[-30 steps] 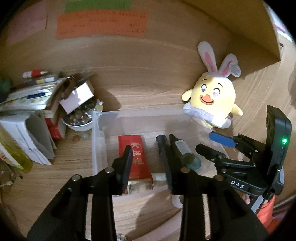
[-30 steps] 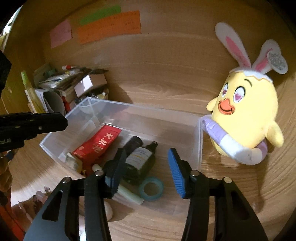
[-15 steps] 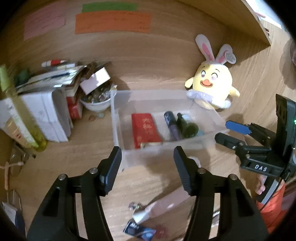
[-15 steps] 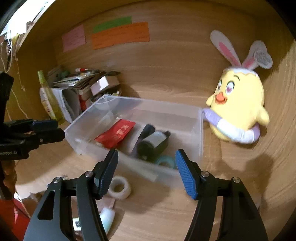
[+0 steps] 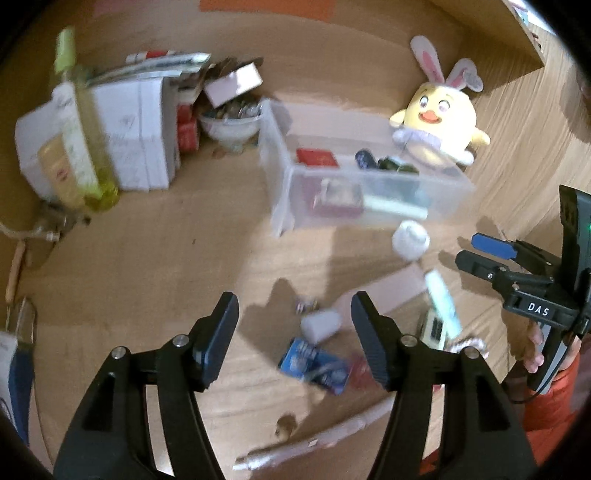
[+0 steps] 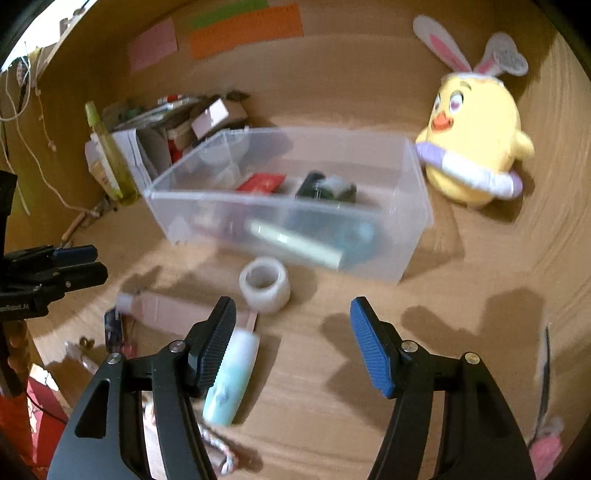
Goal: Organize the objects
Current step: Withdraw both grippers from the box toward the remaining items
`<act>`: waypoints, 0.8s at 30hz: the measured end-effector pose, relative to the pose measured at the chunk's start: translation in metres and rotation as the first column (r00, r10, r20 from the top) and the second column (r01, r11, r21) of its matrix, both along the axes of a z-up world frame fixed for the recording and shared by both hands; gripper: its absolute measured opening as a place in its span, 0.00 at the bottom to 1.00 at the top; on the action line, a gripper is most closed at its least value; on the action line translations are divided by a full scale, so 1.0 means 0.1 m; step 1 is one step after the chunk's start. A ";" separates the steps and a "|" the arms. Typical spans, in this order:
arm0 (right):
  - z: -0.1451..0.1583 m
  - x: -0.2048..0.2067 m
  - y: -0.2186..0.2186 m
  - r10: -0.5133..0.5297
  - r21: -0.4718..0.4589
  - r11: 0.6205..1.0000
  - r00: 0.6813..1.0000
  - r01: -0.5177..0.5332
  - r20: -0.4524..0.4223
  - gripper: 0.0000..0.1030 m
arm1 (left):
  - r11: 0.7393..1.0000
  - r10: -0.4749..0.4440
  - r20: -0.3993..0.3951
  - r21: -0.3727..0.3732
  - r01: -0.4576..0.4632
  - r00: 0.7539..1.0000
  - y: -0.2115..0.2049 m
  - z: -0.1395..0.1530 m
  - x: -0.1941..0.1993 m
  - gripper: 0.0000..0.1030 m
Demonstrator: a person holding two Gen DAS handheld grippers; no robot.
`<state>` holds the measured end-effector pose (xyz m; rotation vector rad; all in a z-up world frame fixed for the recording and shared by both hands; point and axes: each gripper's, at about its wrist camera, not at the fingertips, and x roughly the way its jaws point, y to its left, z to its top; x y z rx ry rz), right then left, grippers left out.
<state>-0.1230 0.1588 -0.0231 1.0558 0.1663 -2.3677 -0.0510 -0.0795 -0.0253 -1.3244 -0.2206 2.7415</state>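
A clear plastic bin (image 5: 369, 206) (image 6: 406, 206) stands on the wooden desk and holds a red packet (image 6: 262, 182), dark bottles (image 6: 325, 186) and a teal tape ring. In front of it lie a white tape roll (image 6: 264, 284) (image 5: 410, 240), a pale blue tube (image 6: 231, 376) (image 5: 441, 299), a blue packet (image 5: 314, 365) and a white cap (image 5: 320, 325). My left gripper (image 5: 293, 332) is open and empty above the blue packet and cap. My right gripper (image 6: 293, 341) is open and empty, its left finger beside the tube.
A yellow bunny-eared chick plush (image 6: 476, 144) (image 5: 439, 122) sits right of the bin. At the back left are stacked papers and boxes (image 5: 122, 133), a bowl of small items (image 5: 231, 122) and a yellow-green bottle (image 5: 81, 125). Sticky notes (image 6: 243, 29) are on the back wall.
Both grippers have drawn back from the bin toward the desk front and stayed open. The bin looks smaller, and the loose items in front of it have come into view.
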 end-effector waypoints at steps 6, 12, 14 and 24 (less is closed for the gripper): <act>-0.15 0.13 -0.01 -0.005 0.000 1.000 0.999 0.005 0.046 0.59 | 1.000 0.020 0.021 0.012 -0.020 1.000 -0.09 -0.15 0.25 0.61; -0.21 0.18 -0.10 -0.003 0.035 0.999 0.999 0.001 0.041 0.59 | 0.999 0.047 0.029 0.022 -0.048 0.998 -0.13 -0.24 0.44 0.61; -0.23 0.17 -0.11 -0.004 0.035 0.999 0.999 0.002 0.050 0.59 | 0.999 0.042 0.032 0.014 -0.042 0.999 -0.12 -0.26 0.47 0.61; -0.32 0.18 -0.20 0.004 0.056 0.998 0.997 -0.008 0.072 0.59 | 0.999 0.000 0.042 -0.052 0.002 0.999 -0.01 -0.33 0.49 0.38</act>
